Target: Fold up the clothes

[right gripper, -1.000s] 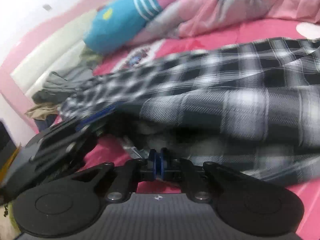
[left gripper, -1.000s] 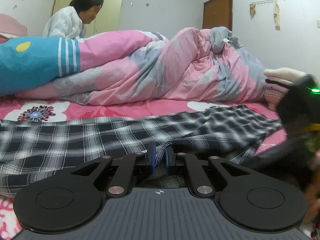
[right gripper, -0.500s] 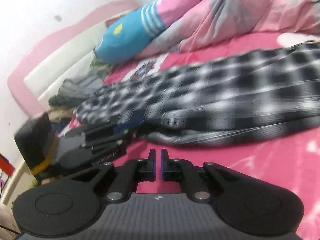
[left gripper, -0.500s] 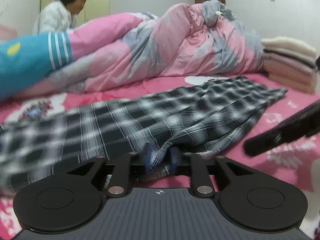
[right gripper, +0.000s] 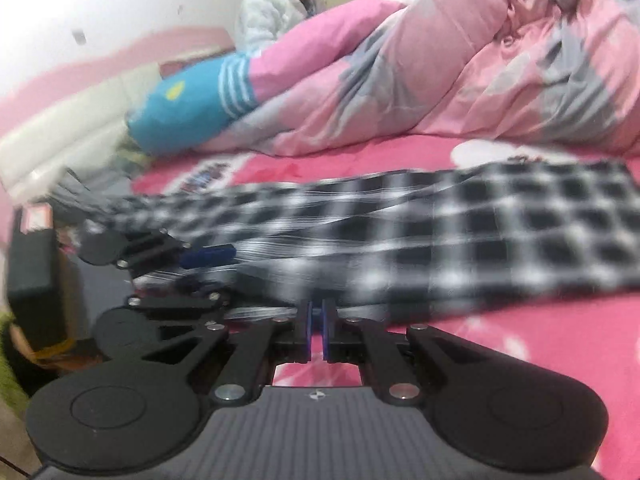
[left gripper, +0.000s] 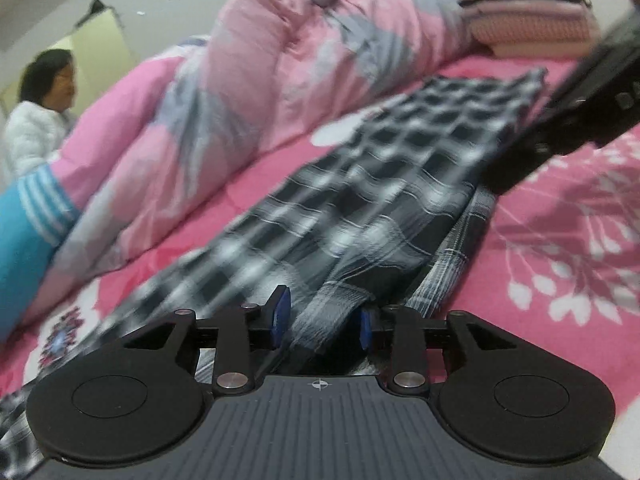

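Lying on pink bedsheet [left gripper: 560, 240]: plaid garment [left gripper: 380, 200], quilt [left gripper: 280, 60].

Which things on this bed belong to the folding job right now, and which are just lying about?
Belongs to the job:
- plaid garment, spread flat on the bed sheet
- left gripper, jaws just been opening, plaid fabric loose between them
- right gripper, shut, nothing held

Just lying about:
- pink and grey quilt
- blue striped pillow
- stack of folded knits

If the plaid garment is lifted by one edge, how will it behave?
The plaid garment will probably sag and drape: it lies flat with soft wrinkles. Likely light, since its thin edge bunches loosely between the left claw's parted blue pads.
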Demonstrator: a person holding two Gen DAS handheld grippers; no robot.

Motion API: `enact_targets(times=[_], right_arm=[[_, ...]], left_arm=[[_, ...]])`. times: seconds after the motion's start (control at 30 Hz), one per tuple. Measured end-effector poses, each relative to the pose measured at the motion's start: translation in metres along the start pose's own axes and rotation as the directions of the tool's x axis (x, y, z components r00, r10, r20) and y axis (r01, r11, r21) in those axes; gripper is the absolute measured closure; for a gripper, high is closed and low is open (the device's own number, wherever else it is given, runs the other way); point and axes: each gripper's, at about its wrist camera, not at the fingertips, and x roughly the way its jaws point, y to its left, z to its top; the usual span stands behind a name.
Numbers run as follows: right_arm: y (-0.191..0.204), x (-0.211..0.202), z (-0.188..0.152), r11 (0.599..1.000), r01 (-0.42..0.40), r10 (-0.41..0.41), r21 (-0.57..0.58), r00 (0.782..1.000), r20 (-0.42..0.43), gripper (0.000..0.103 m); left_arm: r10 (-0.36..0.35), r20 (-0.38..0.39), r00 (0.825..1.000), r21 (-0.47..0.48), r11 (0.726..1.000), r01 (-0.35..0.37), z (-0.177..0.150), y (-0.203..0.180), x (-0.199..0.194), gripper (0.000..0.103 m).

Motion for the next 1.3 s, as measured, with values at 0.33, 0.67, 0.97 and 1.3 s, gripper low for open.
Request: enact_targets(times=[0.33, 0.67, 0.97, 1.3], right_arm=[[0.014, 0.058, 0.002, 0.99, -0.014, -0.007, -0.138, 0.989, -0.148, 0.099], [0.033, 0.07, 0.009, 0.975, 0.057, -0.086, -0.214, 0.988, -0.129, 0.1], [-0.005, 0.025, -0.013, 0.978, 0.185, -0.198, -0.101, 0.97, -0.138, 0.1], [-0.028, 0.04, -0.008, 0.95, 0.272, -0.293, -0.154, 0.947, -0.131, 0.1]], left_arm=[[-0.151, 0.009, 0.988, -0.402, 0.904, 0.142, 0.0, 0.049, 0.028, 0.088], [-0.193, 0.043, 0.98, -0.54, 0.821, 0.185, -0.007, 0.061, 0.031, 0.089], [-0.188, 0.044, 0.981, -0.538, 0.823, 0.182, -0.008, 0.062, 0.031, 0.09], [-0.186, 0.048, 0.981, -0.537, 0.824, 0.182, -0.01, 0.061, 0.031, 0.089]])
